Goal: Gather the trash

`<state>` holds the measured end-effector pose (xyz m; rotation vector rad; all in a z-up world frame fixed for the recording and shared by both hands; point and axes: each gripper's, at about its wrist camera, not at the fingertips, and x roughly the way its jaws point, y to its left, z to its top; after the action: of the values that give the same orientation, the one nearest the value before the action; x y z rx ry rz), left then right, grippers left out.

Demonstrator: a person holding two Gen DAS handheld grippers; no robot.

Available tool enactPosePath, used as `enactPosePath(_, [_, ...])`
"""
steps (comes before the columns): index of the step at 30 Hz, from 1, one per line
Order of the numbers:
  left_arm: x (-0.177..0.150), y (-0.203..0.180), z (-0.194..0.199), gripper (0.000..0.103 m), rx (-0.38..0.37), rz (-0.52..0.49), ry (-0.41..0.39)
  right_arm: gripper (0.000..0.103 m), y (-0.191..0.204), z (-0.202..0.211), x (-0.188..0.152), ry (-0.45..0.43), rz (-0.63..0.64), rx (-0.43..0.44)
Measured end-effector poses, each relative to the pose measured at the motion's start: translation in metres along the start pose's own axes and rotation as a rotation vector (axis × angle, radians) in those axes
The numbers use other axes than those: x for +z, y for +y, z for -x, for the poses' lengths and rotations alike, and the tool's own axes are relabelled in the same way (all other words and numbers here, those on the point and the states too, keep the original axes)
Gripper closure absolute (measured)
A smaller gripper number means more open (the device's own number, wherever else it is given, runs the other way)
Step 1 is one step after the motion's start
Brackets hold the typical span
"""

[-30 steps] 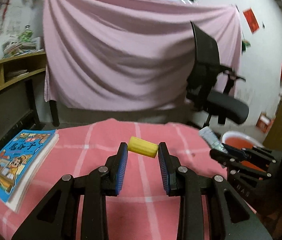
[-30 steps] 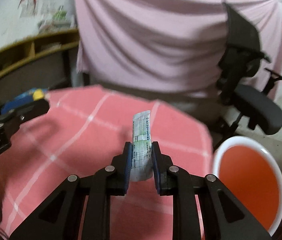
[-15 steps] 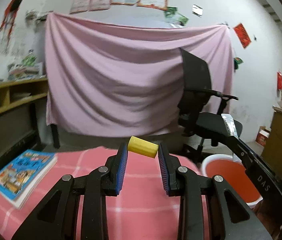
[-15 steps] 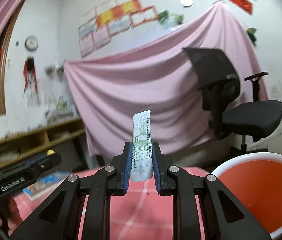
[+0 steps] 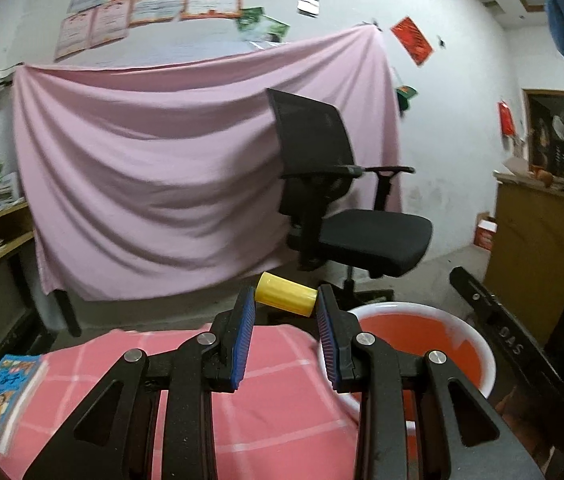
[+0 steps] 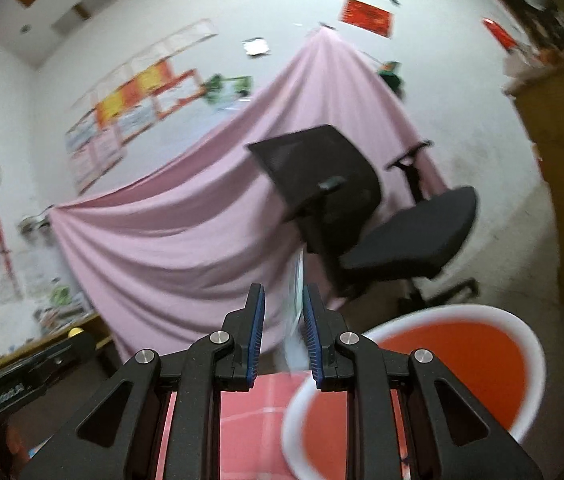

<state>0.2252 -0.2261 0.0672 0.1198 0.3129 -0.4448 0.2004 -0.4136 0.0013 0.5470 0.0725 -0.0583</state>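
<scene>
The left gripper (image 5: 285, 304) is pinching a yellow cylinder (image 5: 285, 299) crosswise between its fingertips. Below the fingers the worktop (image 5: 273, 412) is lying under a pink checked cloth, and a blue picture book (image 5: 3, 392) is resting well off to their left. To the right of the fingers a white-rimmed red basin (image 5: 422, 344) is sitting past the worktop edge.

The right gripper (image 6: 284, 312) is standing with fingers spread; a blurred pale wrapper (image 6: 296, 308) is showing edge-on between them, close against the right finger, and whether it is touching that finger cannot be told. The basin (image 6: 422, 376) is lying below and right of these fingers.
</scene>
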Motion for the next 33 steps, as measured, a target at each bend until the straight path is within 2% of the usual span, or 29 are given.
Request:
enactPosePath(5, [-0.002,-0.027,-0.025,0.076,-0.071,0.01,0.058,0.085,-0.021,-0.011,-0.003,0.083,-0.056,-0.074])
enactPosePath(8, [-0.003,-0.04,-0.046,0.076,-0.117,0.028,0.125,0.085,-0.032,-0.016,-0.006,0.128,-0.088,-0.1])
enactPosePath(16, [-0.014,-0.053,-0.092,0.076,-0.18,0.104,0.304,0.085,-0.054,-0.019,-0.013,0.191,-0.126,-0.161])
enactPosePath(19, [-0.017,-0.053,-0.102,0.076,-0.198,0.128,0.349,0.084,-0.06,-0.018,-0.014,0.196,-0.136,-0.175])
enactPosePath(24, [-0.02,-0.053,-0.106,0.075,-0.202,0.132,0.37,0.082,-0.063,-0.018,-0.015,0.204,-0.142,-0.188])
enactPosePath(27, [-0.023,-0.052,-0.106,0.068,-0.195,0.129,0.376,0.08,-0.064,-0.02,-0.017,0.218,-0.147,-0.195])
enactPosePath(33, [-0.027,-0.043,-0.1,0.068,-0.171,0.164,0.376,0.08,-0.062,-0.021,-0.017,0.228,-0.145,-0.198])
